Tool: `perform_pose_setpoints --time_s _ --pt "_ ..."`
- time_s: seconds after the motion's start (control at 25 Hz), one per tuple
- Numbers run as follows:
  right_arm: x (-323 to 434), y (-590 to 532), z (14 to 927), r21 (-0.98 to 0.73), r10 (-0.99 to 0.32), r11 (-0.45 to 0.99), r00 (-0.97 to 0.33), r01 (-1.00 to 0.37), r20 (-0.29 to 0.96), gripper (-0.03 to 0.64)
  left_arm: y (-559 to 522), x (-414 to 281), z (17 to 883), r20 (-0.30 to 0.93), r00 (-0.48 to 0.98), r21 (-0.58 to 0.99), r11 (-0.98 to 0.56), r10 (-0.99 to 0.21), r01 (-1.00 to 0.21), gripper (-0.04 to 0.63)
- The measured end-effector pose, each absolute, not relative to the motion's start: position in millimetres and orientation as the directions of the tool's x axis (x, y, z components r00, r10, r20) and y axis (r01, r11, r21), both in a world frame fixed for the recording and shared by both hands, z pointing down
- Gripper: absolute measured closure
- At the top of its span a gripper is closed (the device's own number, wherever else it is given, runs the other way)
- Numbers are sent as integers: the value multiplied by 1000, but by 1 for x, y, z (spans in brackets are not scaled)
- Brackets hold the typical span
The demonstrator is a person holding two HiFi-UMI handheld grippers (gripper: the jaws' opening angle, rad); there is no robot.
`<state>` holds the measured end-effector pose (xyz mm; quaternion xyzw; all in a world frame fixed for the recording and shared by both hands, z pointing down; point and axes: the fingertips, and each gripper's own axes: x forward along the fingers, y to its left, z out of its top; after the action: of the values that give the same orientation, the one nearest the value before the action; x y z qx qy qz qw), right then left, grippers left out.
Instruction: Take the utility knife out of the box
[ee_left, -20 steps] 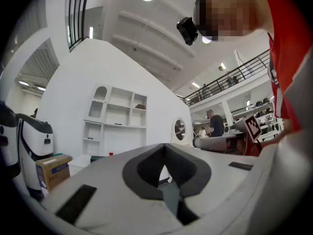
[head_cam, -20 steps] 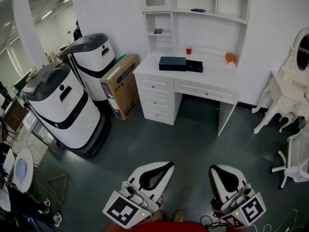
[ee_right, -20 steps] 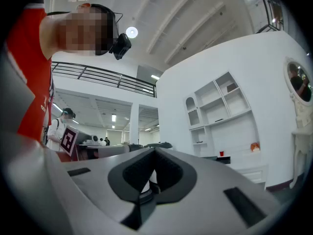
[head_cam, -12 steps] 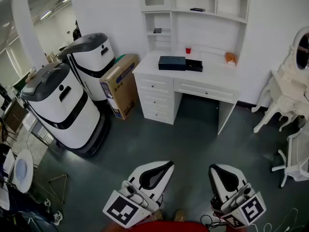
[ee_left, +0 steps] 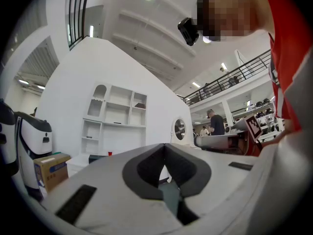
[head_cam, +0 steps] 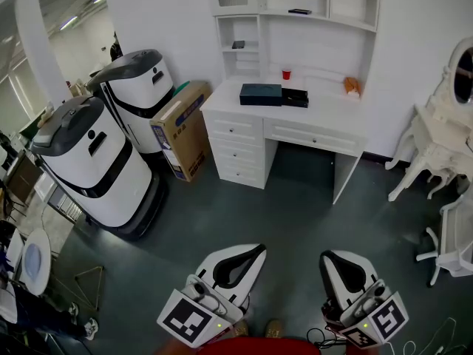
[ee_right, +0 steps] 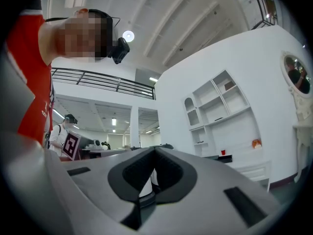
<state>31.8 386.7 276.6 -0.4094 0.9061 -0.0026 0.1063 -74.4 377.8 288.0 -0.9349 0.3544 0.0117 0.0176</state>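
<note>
The left claw [head_cam: 256, 252] and the right claw [head_cam: 329, 258] are both clenched on nothing, low over the grey floor [head_cam: 295, 205]. The dark box [head_cam: 260, 94] lies on the white worktop [head_cam: 329, 114], well apart from them. The utility knife itself cannot be made out.

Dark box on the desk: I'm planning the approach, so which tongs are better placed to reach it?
Left, marginally. The left tongs sit almost in line with the dark box; the right tongs are offset rightward. Both are shut, empty and far from it.
</note>
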Motion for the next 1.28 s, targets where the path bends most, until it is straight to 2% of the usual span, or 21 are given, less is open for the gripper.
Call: perform_pose_setpoints --time_s 0.72,1.16,1.28 --pt "65 371 280 -98 -730 679 -656 -727 -191 606 361 -42 290 -17 734 -40 -733 -679 -679 589" --pt "95 344 278 -76 -722 688 -668 -722 -179 605 332 -15 277 -83 714 -73 -710 -695 -700 589" --pt "98 329 280 -75 -725 685 -667 -725 -175 605 316 -11 283 -47 718 -63 -715 -695 -696 589"
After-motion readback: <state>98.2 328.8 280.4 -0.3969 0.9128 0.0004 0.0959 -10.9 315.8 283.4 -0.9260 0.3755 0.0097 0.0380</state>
